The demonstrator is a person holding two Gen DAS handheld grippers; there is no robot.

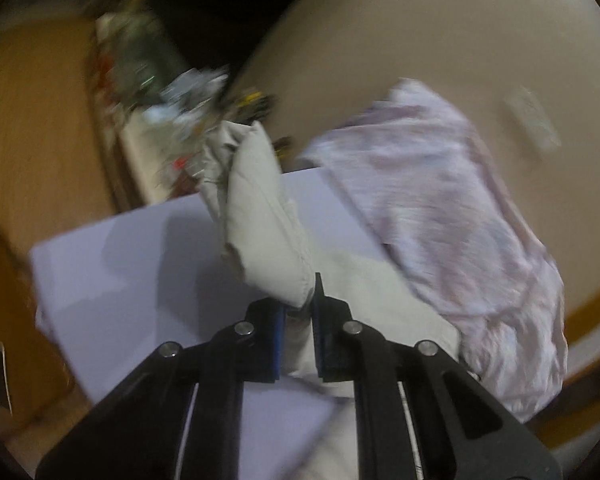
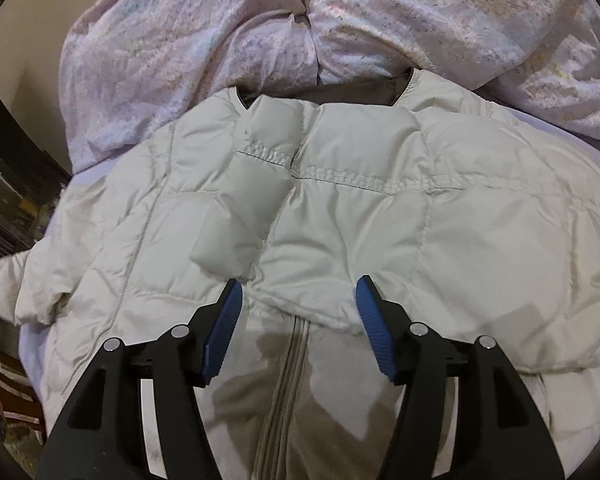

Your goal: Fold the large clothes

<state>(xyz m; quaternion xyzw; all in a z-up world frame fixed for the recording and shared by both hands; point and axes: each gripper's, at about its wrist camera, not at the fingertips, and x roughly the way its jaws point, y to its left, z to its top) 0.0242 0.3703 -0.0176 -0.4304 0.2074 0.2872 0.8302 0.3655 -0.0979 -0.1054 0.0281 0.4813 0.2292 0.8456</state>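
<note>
Left gripper (image 1: 298, 316): jaws pinching the puffer jacket (image 2: 340, 208) sleeve.
Right gripper (image 2: 298, 300): jaws spread above the jacket.
Surroundings: floral quilt (image 2: 260, 28) bunched beside the jacket on the bed (image 1: 140, 272).

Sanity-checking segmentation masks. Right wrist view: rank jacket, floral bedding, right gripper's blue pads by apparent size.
1. Cream quilted jacket, fills most of the frame.
2. Floral bedding, top band.
3. Blue pads, smallest, though nearest the camera, which inflates them.

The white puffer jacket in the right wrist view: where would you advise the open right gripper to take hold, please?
Probably the folded-over flap's lower edge on the white puffer jacket, from above: that free hem lies between the right gripper pads, beside the zipper.
</note>
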